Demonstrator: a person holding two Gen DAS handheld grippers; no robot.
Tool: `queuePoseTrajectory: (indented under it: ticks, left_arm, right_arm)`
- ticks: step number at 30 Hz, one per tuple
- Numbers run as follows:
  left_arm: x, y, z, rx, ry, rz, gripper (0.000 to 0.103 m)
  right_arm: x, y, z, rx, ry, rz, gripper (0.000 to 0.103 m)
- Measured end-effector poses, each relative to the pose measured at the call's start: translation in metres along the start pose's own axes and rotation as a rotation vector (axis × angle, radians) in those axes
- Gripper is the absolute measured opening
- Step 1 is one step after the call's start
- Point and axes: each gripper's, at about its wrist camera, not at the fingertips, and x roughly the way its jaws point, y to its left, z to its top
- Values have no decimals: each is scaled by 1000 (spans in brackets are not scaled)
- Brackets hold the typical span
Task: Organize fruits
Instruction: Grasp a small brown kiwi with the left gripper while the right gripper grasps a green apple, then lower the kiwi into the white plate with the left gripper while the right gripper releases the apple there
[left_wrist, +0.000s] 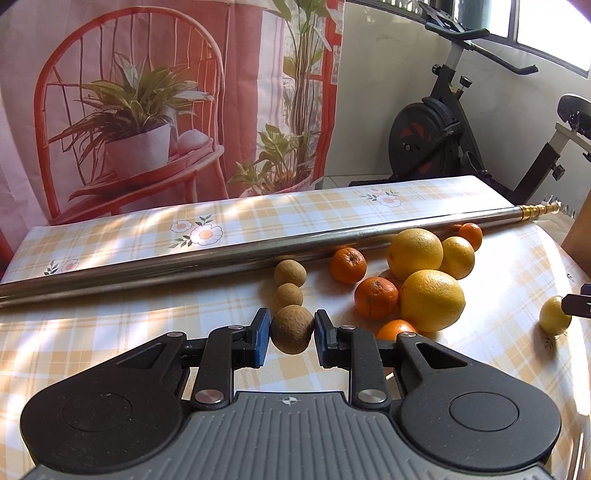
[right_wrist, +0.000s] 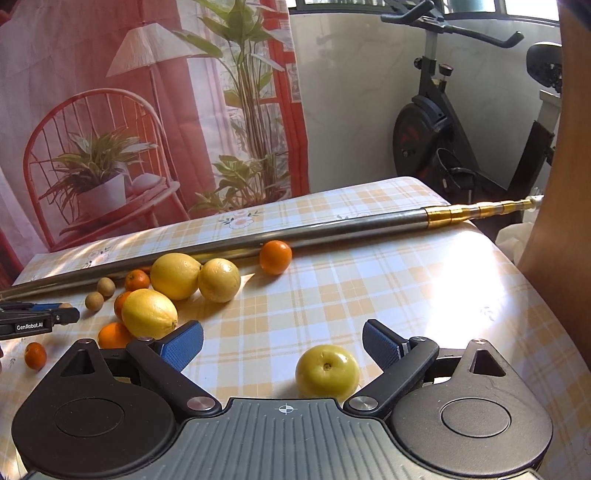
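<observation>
Already the left gripper (left_wrist: 291, 334) pinches a brown fruit (left_wrist: 291, 328) beside two others, right gripper (right_wrist: 282, 341) gapes around the yellow-green fruit (right_wrist: 327, 371), citrus (left_wrist: 415, 253) still jumbled

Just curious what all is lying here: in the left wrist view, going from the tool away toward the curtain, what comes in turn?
Brown fruit in the tool → second brown fruit → third brown fruit → metal pole → flowered tablecloth → curtain.

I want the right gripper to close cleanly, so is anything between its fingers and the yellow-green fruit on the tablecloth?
Nothing visible is. The right gripper is open and the yellow-green fruit sits alone between its fingers, nearer the right pad. The closest lemon lies outside the left finger.
</observation>
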Motion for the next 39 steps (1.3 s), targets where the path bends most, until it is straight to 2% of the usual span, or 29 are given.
queuePoseTrajectory:
  ticks: [4,6,8,16,19,21,26,32,39]
  left_arm:
    - [-26,-5,-8,-31,-27,-24,27]
    - [-35,-6,-13,-51,-33,-37,27]
    - [-42,-7,-18,-68,-39,-45,27]
    - [-61,-16,-41,-67,-50,-58,27]
    - [-65,-20,-49,-46,-44,-60,27]
    - [-66,-22,-53,-46,-36,-65,27]
    - [-67,-24,-63,-52,-19,-75,27]
    - [-67,-27,-72,-61,4,-86,27]
    - [-65,-34,-83,-21,35,-66,27]
  right_arm:
    - [7,-9,-11,-1,13,11,85]
    - [12,-16,-16,11,7,19,77]
    - [17,-20,-20,15,6,-2,75]
    - [35,-20,-32,-44,33,-21,63]
    - [40,-18,-35,-58,44,-26,54]
    - [43,-17,-36,-66,42,-50,45]
    - [40,-17,-37,-63,40,-50,44]
    - [20,-10,-34,-55,19,9,44]
    - [-7,27,-28,-109,10,137,44]
